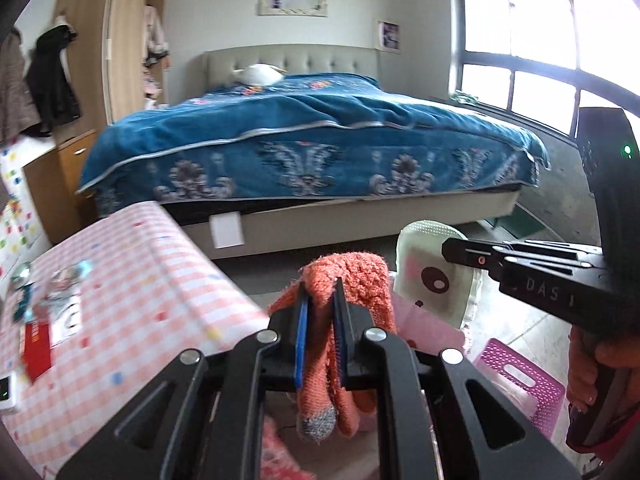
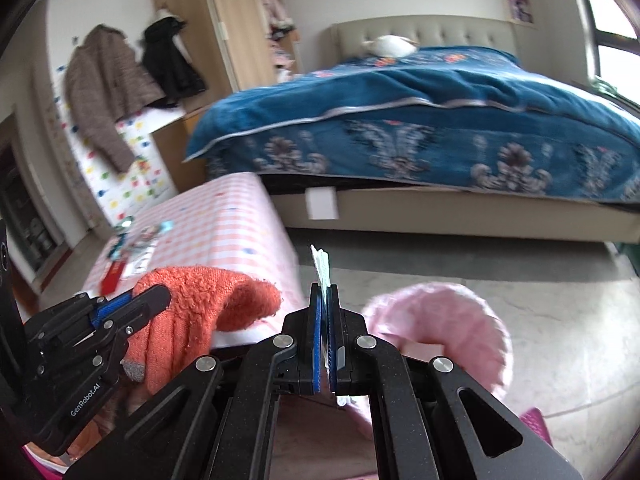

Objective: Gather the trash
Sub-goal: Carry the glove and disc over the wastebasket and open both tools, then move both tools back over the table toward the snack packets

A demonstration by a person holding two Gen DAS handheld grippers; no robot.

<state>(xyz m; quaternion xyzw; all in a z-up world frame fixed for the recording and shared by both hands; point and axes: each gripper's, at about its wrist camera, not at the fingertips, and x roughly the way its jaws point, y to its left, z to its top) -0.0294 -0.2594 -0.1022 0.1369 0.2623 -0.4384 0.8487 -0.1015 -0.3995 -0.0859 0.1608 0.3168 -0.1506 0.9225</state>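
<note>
Left gripper (image 1: 322,312), bottom centre of the left wrist view: jaws closed tight on an orange knit glove (image 1: 352,292). The cuff bunches above the blue pads; the fingers, one grey-tipped, hang below. The same glove shows at lower left of the right wrist view.

Right gripper (image 2: 325,308), bottom centre of the right wrist view: jaws nearly together, pinching a thin pale paper scrap (image 2: 322,262) that sticks up past the fingertips. What kind of paper, cannot tell.

Bed (image 1: 316,136) fills the middle and upper right of both views; blue floral blanket, beige tufted headboard, a white bundle near the head.

Table with pink checked cloth (image 1: 132,280), lower left of the left wrist view, reaching towards the bed. Loose litter (image 1: 48,300) lies at its left end: a red flat piece, printed wrappers, something teal. Blurred, no finer detail.

Wooden wardrobe (image 1: 116,36), upper left, with dark and brown coats hanging beside it.

Window (image 1: 532,32), upper right, very bright.

Pink fluffy item (image 2: 440,328), lower right of the right wrist view, just beyond the right gripper.

Pale cushion with a cartoon face (image 1: 436,272), right of centre in the left wrist view.

Pink plastic stool (image 1: 520,388), lower right of that view, on the floor.
</note>
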